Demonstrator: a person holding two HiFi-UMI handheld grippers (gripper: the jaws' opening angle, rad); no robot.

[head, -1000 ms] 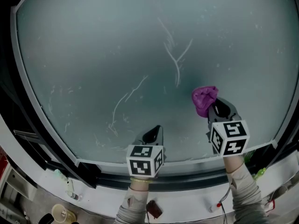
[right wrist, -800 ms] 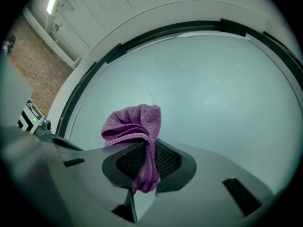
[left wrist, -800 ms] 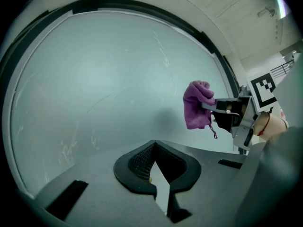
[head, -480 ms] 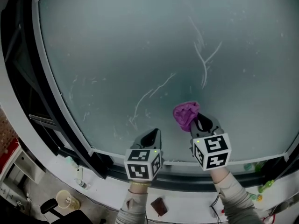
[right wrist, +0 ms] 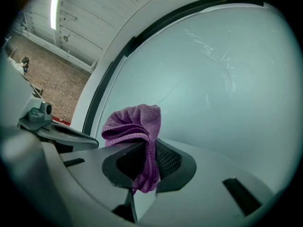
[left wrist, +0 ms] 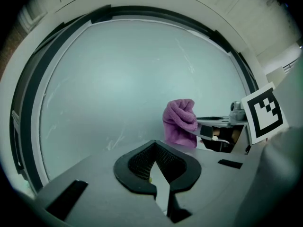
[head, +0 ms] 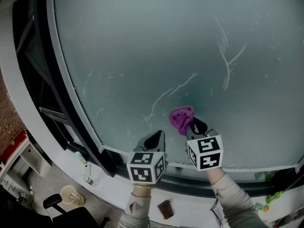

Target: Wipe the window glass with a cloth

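The window glass fills the head view and carries thin white streaks. A crumpled purple cloth rests against the lower part of the pane, below and left of those streaks. My right gripper is shut on the cloth; in the right gripper view the cloth bunches above the right gripper and a fold hangs down between the pads. Just left of it, my left gripper points at the glass, shut and holding nothing. The left gripper view shows the left gripper with the cloth to its right.
A dark window frame runs down the left side and a white sill lies along the bottom. A small bottle stands on the ledge at lower left. Below are an office chair and a brick wall.
My right gripper has carried the cloth left and down across the glass, away from the forked streak and closer to the left gripper. The left gripper has also shifted left along the pane.
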